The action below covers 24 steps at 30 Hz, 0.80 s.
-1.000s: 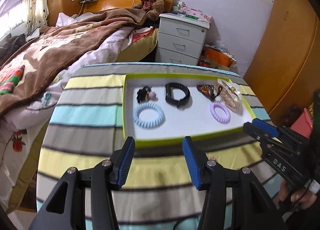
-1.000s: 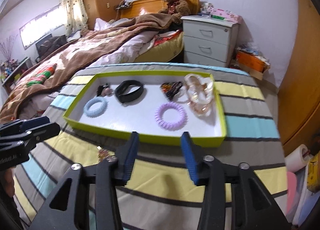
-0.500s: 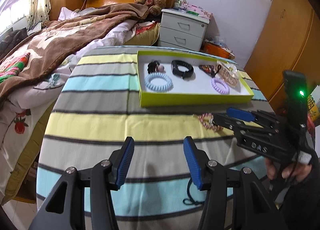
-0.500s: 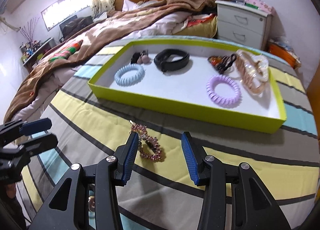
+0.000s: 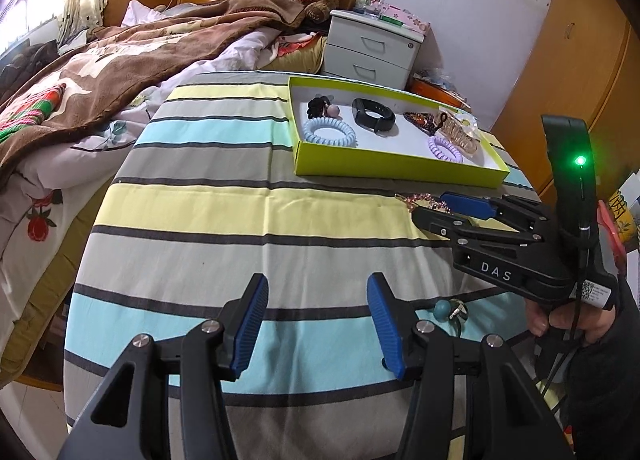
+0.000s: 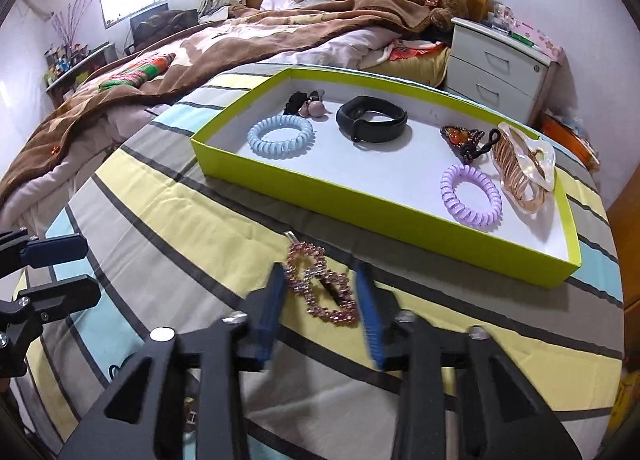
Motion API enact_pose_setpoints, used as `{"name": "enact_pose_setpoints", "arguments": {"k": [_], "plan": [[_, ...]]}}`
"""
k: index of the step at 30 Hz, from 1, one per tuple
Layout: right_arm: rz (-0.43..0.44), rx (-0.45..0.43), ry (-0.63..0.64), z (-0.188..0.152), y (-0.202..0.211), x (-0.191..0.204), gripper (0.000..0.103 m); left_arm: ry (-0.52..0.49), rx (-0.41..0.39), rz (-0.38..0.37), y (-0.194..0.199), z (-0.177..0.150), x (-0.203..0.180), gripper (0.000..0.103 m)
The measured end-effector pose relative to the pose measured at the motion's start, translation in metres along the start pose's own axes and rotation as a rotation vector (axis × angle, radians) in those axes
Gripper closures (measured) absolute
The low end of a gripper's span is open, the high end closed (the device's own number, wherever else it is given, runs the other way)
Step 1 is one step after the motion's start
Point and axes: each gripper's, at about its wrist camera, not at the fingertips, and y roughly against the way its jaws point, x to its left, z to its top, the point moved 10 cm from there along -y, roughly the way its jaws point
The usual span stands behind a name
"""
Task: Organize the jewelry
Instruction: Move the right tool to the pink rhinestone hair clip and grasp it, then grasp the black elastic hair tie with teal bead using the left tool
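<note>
A: How many pieces am I looking at, and where is each one lying?

B: Six are lying in the one green tray on the striped tabletop. Two are coil hair ties, a blue coil tie at the tray's left and a purple coil tie toward its right. One black wristband is sitting between them, farther back. One black hair tie with pink beads is resting in the back left corner. One beaded brown clip is lying next to one translucent claw clip at the right end.

A: And outside the tray?

B: One pink rhinestone hair clip is lying on the cloth just in front of the tray's near wall. One small piece with a teal bead is lying nearer to me, seen from my left wrist; what else is on it I cannot tell.

A: What are my two tools doing?

B: My right hand-held gripper is pointing down at the rhinestone clip, and its jaws are closing with the clip between them; the left pad appears to be at the clip's edge, while the right pad is blurred and I cannot tell whether it is touching. My left hand-held gripper is hanging over bare cloth with its jaws standing moderately apart and nothing between them.
</note>
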Motion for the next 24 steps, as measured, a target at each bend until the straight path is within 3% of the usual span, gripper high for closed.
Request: {"name": "enact_pose_setpoints", "arguments": {"k": [1, 2, 15, 24], "plan": [[-0.003, -0.001, 0.003, -0.001, 0.001, 0.000, 0.087, 0.000, -0.001, -0.001, 0.000, 0.000, 0.000, 0.049], [-0.007, 0.000, 0.006, -0.002, 0.001, 0.001, 0.088, 0.000, -0.001, -0.003, 0.000, -0.001, -0.001, 0.049], [-0.021, -0.055, -0.072, -0.019, 0.032, -0.018, 0.088, -0.119, 0.023, -0.051, -0.008, -0.010, -0.033, 0.045], [-0.018, -0.095, -0.129, -0.029, 0.054, -0.030, 0.088, -0.276, 0.053, -0.012, -0.018, -0.024, -0.060, 0.045]]}}
